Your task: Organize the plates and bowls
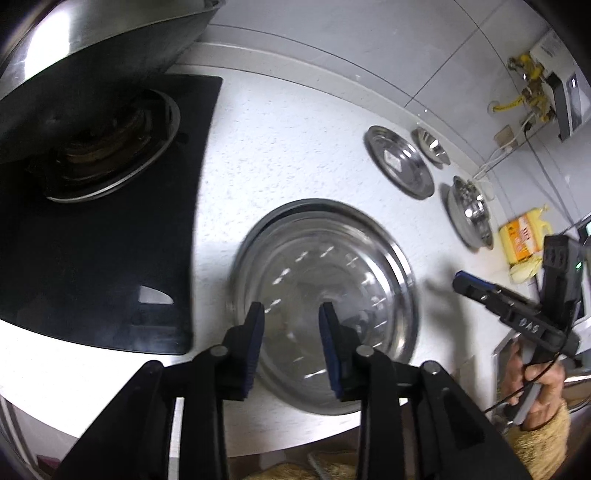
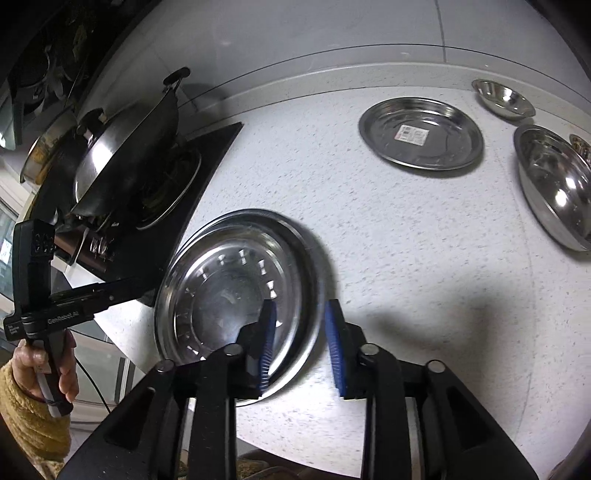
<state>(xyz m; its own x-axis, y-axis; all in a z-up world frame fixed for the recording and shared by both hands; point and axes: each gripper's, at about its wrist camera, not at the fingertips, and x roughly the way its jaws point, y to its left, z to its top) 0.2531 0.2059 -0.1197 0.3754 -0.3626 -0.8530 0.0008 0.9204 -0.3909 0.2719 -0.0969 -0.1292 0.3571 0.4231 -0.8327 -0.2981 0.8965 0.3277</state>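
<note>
White speckled countertop meets pale tiled wall; black glass hob beside.

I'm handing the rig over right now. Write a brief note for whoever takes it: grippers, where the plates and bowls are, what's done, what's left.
Left gripper: open, empty, over the near large plate.
Right gripper: open, empty, straddling that plate's right rim.
Smaller plate, large bowl and small bowl sit apart toward the back of the counter.
Done: nothing is stacked.
Left: likely plates together, bowls nested.
</note>
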